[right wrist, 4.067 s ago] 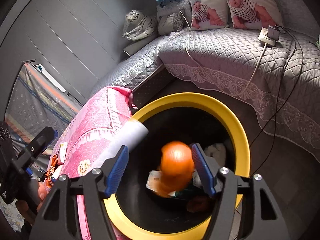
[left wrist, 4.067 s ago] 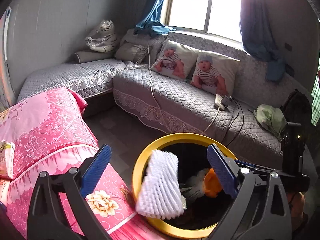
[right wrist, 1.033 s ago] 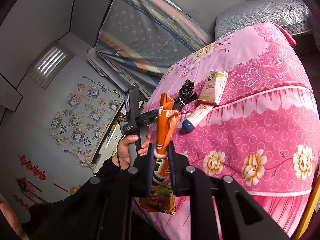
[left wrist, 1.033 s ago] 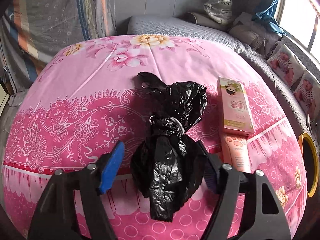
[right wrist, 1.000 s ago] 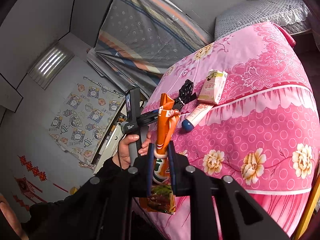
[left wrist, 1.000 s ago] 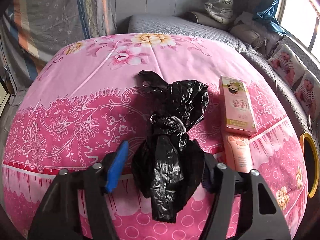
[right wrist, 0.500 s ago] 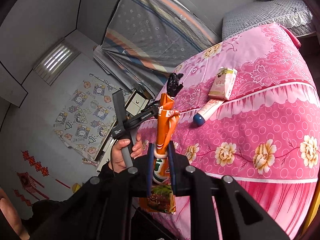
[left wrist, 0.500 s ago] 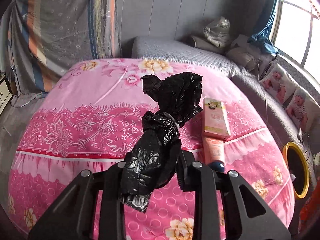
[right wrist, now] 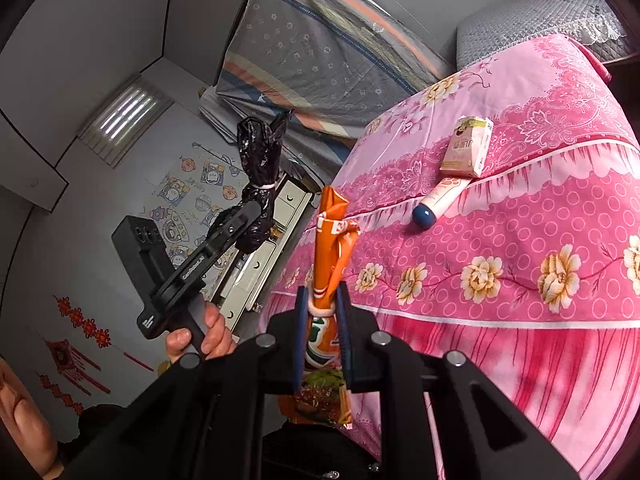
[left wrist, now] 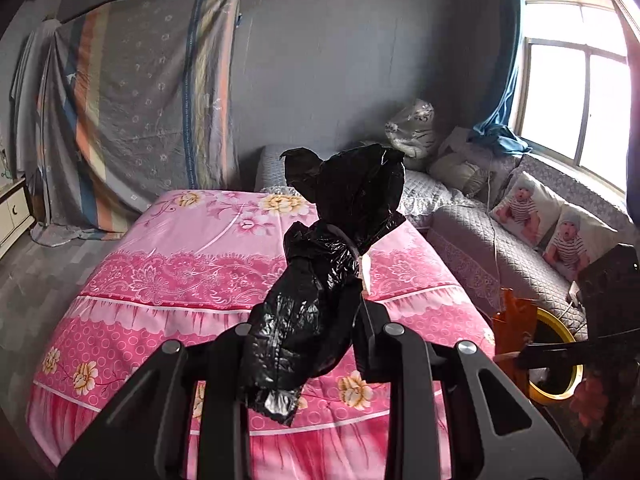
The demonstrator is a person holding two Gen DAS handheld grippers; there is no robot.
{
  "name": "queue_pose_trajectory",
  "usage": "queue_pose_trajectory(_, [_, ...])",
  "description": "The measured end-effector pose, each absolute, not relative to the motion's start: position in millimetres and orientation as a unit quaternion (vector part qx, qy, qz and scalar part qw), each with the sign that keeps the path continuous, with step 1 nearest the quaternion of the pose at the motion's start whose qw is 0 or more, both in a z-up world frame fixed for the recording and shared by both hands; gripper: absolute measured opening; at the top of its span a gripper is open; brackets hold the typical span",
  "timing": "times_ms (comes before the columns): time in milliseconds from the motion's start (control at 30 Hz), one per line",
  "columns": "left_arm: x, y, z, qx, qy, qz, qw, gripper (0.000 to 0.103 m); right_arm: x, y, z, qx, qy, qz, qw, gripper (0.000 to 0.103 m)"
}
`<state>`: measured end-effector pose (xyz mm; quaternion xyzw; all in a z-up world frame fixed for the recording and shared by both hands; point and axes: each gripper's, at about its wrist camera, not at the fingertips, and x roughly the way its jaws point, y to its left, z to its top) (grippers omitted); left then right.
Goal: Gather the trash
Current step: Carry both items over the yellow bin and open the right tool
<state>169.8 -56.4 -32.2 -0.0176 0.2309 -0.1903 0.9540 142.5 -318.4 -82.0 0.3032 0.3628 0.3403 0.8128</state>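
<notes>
Black plastic bag [left wrist: 320, 280]: knotted, tied at the neck with a white band, pinched between the jaws of the left gripper [left wrist: 304, 344] and held in the air above the pink floral bedspread [left wrist: 192, 264]. Bag's loose top sticks up past the fingers, its lower end hangs below them. Not touching the bed.

From the right wrist view the same bag [right wrist: 258, 184] shows up-left, clamped in the left gripper [right wrist: 250, 216], with a hand [right wrist: 200, 336] wrapped round that gripper's handle.

Right gripper [right wrist: 322, 332]: jaws pressed together on an orange snack wrapper [right wrist: 330, 256]. Wrapper stands upright between the fingers, twisted top above them, printed lower part hanging out below. In the left wrist view the orange wrapper [left wrist: 514, 320] appears at the right edge, near the yellow-rimmed trash bin [left wrist: 568, 344] on the floor; bin interior is mostly hidden.

On the bedspread [right wrist: 520, 240], near its front edge: a small pink-and-white carton [right wrist: 466, 148] lying flat, and just beside it, a pink tube with a dark blue cap [right wrist: 438, 200], cap pointing toward the bed's edge. Whether they touch, I cannot tell.

Background: grey quilted sofa [left wrist: 480, 240] with two baby-print cushions [left wrist: 552, 224] under the window; striped cloth [left wrist: 132, 112] hung on the wall.
</notes>
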Motion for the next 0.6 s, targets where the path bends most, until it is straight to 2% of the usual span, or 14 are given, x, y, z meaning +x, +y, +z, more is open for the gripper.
queue_pose_trajectory(600, [117, -136, -2, 0.026, 0.175, -0.294, 0.939, 0.025, 100, -418, -72, 0.343, 0.29, 0.243, 0.86, 0.013])
